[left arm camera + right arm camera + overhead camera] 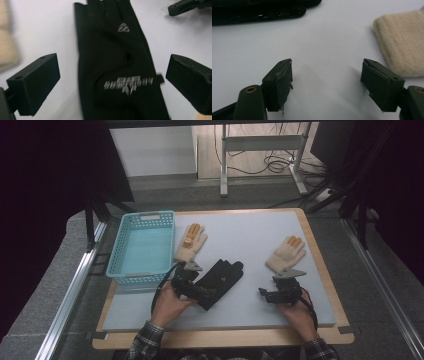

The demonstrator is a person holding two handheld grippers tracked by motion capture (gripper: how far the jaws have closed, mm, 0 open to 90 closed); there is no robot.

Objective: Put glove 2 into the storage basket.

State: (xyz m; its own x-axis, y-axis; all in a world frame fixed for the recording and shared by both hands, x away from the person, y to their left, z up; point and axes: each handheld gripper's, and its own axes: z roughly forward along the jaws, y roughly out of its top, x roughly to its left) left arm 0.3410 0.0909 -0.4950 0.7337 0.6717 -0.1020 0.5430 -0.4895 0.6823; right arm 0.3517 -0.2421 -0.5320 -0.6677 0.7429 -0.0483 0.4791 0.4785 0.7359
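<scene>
My left gripper point(112, 82) hangs over the black glove point(117, 75) near the desk's front edge, jaws wide and straddling its cuff, gripping nothing. I should drop squarely, pinch one fabric layer, then lift. My right gripper point(327, 82) gapes empty beside the cream glove point(402, 42).

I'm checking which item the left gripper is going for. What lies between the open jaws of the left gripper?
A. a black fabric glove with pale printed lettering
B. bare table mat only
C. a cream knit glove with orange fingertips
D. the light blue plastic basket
A: in the left gripper view, the black fabric glove with pale printed lettering lies flat between the spread jaws of the left gripper, neither jaw touching it.
</scene>
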